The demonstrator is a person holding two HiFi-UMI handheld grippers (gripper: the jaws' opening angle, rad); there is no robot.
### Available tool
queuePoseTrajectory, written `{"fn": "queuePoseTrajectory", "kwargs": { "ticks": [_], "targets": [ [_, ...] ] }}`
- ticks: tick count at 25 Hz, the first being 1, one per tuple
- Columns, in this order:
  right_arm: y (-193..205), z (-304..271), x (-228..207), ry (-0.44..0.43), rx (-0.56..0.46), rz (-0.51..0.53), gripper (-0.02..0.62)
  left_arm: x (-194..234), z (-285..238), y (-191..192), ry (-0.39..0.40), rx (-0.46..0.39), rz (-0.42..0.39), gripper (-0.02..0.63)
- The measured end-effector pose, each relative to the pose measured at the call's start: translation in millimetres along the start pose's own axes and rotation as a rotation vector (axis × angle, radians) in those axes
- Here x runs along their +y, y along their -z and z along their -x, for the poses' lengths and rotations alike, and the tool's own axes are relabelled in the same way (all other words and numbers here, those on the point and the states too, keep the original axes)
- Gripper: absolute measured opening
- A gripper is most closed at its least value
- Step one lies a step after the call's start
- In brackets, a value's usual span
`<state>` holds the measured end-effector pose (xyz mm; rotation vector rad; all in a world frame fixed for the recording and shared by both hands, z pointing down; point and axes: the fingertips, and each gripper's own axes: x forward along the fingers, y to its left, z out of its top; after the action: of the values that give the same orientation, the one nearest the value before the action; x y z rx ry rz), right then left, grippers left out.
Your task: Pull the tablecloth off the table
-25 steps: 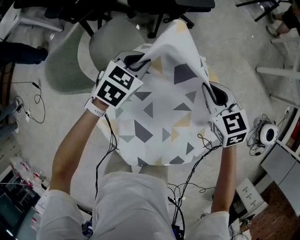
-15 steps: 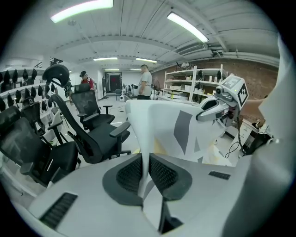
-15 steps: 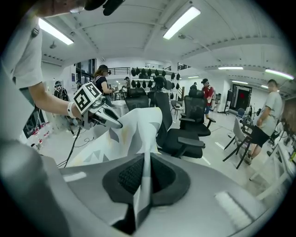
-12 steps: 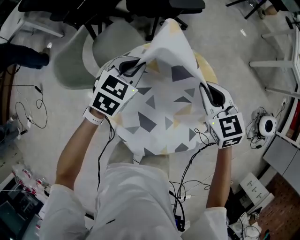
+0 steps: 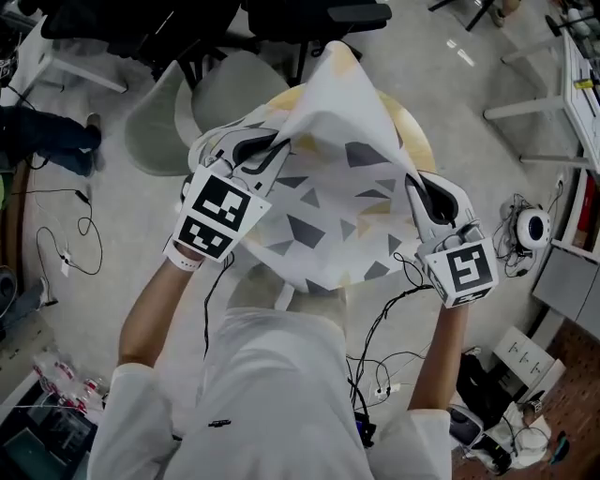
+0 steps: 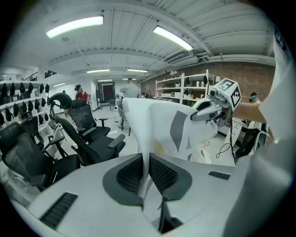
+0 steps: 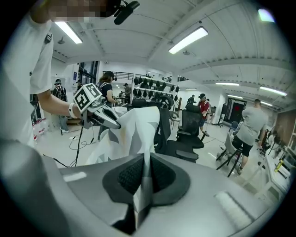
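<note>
The tablecloth [image 5: 333, 206], white with grey and yellow triangles, hangs lifted between both grippers, its far part still draped over the round pale-wood table [image 5: 418, 134]. My left gripper [image 5: 274, 146] is shut on the cloth's left edge. In the left gripper view [image 6: 149, 172] a fold of cloth [image 6: 152, 122] is pinched between the pads. Its jaws have just been closing tighter with the cloth between them. My right gripper [image 5: 413, 185] is shut on the right edge. In the right gripper view [image 7: 146, 176] the cloth [image 7: 134, 127] runs out from the closed pads.
Black office chairs [image 5: 141, 23] and a grey seat [image 5: 155, 127] stand beyond the table. Cables [image 5: 66, 239] trail on the floor at left and below the table. A white round device [image 5: 534, 228] and shelving sit at right. Several people stand far off in the gripper views.
Both grippers have risen and drawn toward me with the cloth, lifting it higher. More of the table's pale top shows at the far edge.
</note>
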<state>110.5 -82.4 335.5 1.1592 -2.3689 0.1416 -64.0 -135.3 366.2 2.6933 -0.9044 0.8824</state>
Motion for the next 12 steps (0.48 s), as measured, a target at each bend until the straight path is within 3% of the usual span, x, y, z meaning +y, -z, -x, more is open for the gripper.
{"fn": "queuePoseTrajectory", "kwargs": {
  "ticks": [12],
  "targets": [
    [-52, 107, 52, -0.03, -0.045, 0.047, 0.026, -73, 106, -42, 0.004, -0.042, -0.067, 0.035]
  ]
}}
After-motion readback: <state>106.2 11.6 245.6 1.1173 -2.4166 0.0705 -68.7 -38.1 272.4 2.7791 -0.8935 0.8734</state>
